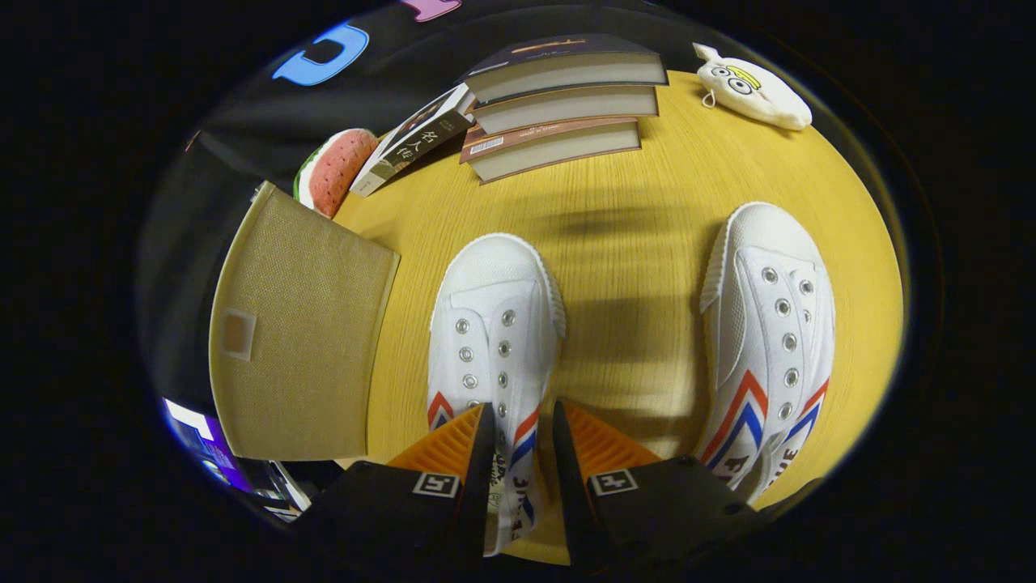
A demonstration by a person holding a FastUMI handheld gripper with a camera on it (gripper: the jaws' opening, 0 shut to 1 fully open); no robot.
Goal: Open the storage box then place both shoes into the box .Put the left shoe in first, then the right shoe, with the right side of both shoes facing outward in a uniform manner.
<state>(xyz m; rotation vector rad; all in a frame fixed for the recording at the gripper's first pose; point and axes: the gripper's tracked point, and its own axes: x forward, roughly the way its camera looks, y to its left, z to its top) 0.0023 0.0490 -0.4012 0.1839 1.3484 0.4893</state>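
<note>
Two white canvas shoes with red and blue side stripes lie on the yellow wooden table [631, 202], toes pointing away from me. The near shoe [494, 324] runs back between my fingers. Its right side wall sits in the narrow gap, one finger inside the opening and one outside, so my gripper [522, 425] is shut on it. The other shoe [769, 332] lies to the right of the fingers, apart from the first. The beige fabric storage box [299, 340] stands to the left of the held shoe, its flat woven top facing me.
Three stacked books [562, 105] lie at the far side of the table, and another book [417, 138] leans beside them. A watermelon-shaped plush [336, 166] sits behind the box. A white plush pouch [753, 89] rests at the far right.
</note>
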